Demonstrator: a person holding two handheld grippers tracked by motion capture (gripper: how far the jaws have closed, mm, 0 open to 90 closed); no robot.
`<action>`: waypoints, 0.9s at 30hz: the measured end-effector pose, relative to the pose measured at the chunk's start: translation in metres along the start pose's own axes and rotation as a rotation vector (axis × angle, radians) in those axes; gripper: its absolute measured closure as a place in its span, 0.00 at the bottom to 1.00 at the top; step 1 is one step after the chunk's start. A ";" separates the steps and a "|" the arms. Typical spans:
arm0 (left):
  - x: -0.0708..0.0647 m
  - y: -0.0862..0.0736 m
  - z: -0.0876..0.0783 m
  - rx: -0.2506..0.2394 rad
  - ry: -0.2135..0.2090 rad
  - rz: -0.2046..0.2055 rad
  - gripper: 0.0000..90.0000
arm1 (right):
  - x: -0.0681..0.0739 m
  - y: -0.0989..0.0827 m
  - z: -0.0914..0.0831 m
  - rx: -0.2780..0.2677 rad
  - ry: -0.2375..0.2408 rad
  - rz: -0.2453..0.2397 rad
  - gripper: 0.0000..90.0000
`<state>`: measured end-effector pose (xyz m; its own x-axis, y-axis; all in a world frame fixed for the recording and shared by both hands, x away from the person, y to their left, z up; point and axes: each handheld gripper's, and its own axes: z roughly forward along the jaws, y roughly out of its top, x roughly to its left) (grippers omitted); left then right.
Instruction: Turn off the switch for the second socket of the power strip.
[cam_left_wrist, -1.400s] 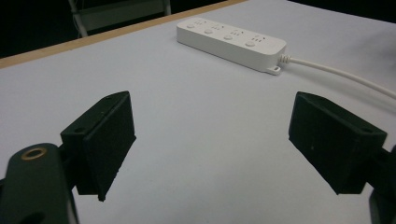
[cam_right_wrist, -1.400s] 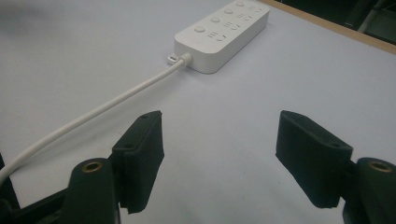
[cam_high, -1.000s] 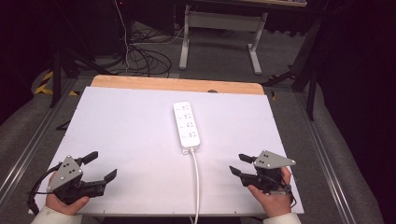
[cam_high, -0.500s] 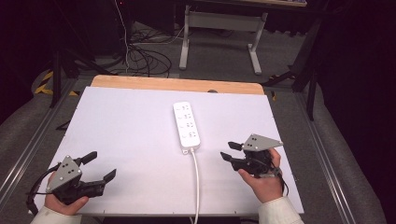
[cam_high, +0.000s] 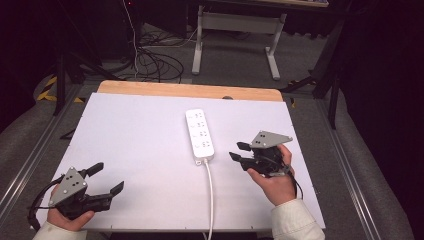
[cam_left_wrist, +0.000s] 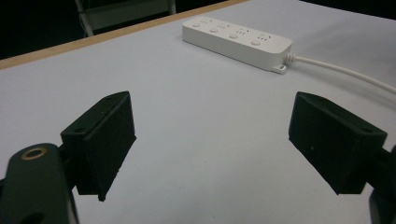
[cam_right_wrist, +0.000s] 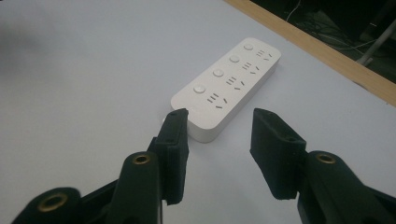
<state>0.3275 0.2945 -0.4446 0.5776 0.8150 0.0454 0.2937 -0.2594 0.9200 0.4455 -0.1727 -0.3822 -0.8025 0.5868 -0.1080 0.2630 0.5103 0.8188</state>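
**Right gripper beside the power strip, jaws apart**

Your right gripper (cam_high: 240, 151) sits just right of the power strip's (cam_high: 200, 134) cord end, jaws parted and holding nothing, pointing at the strip without touching it. Your right hand (cam_high: 274, 182) grips it from behind. Your left gripper (cam_high: 106, 179) lies well left of the strip and nearer you, jaws wide apart and empty. The strip lies mid-way across the white table (cam_high: 140, 135), its cord (cam_high: 209, 195) running toward you. Beyond the strip, cables (cam_high: 150, 60) lie on the floor.
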 end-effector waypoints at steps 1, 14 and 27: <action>0.000 0.000 0.000 0.000 0.001 0.000 0.17 | 0.000 0.004 0.003 0.004 0.001 -0.005 0.65; 0.000 -0.001 -0.003 -0.002 0.012 -0.008 0.17 | -0.009 0.020 0.022 -0.011 0.045 -0.018 1.00; 0.001 -0.002 -0.003 0.001 0.012 -0.011 0.17 | -0.023 0.038 0.072 -0.015 0.084 0.017 1.00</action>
<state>0.3256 0.2976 -0.4452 0.5649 0.8242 0.0396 0.3012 -0.2506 0.9200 0.5127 -0.1220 -0.3889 -0.8402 0.5402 -0.0471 0.2693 0.4911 0.8284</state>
